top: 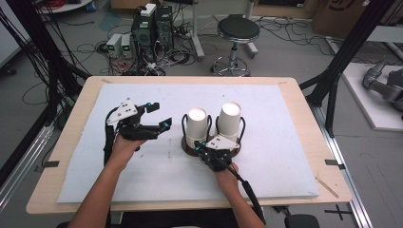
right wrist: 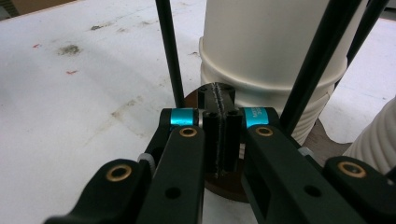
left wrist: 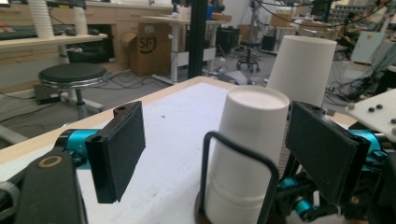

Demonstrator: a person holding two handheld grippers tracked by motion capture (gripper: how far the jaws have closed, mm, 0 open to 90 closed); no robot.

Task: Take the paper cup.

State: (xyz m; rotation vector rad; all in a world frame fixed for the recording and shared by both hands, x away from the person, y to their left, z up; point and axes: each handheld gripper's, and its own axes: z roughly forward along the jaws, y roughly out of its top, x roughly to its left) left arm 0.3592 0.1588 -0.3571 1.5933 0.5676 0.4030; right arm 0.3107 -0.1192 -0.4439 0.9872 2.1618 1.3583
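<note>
Two stacks of upturned white paper cups, the left stack (top: 197,126) and the right stack (top: 229,121), stand in a black wire holder (top: 184,124) on a brown base (top: 188,148) at mid-table. My left gripper (top: 160,115) is open, held above the mat to the left of the cups with its jaws pointing at them. In the left gripper view the near cup stack (left wrist: 250,154) sits ahead between the wide-apart jaws of the left gripper (left wrist: 217,135). My right gripper (top: 199,146) is shut at the holder's front. In the right gripper view the right gripper (right wrist: 217,107) has its pads pressed together over the brown base (right wrist: 224,184).
A white mat (top: 142,161) covers the wooden table (top: 66,142). Beyond the far edge are a black stool (top: 237,31), computer boxes (top: 152,28) and floor cables. Black frame posts (top: 347,47) stand at the right.
</note>
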